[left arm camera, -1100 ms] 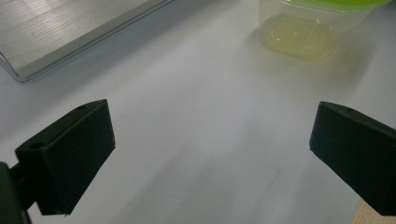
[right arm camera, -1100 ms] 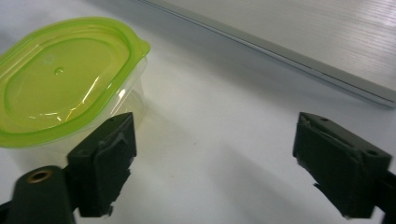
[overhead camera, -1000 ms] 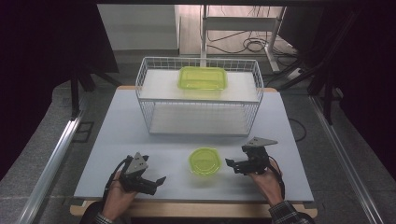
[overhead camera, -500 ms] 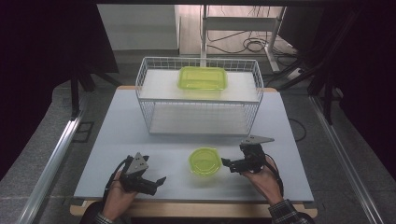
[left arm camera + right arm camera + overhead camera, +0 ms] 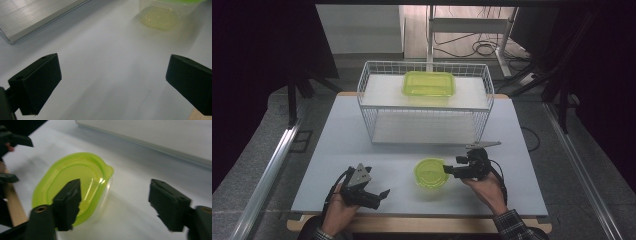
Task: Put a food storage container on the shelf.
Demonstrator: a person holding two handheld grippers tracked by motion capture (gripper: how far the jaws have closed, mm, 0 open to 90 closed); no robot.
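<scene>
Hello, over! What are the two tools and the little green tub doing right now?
Both tools open: left tool low on the table, right tool at the small green tub's rim. Nothing gripped. Path clear.

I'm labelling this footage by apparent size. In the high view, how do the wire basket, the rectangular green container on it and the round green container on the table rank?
1. wire basket
2. rectangular green container
3. round green container, although it sits nearer the camera.
</scene>
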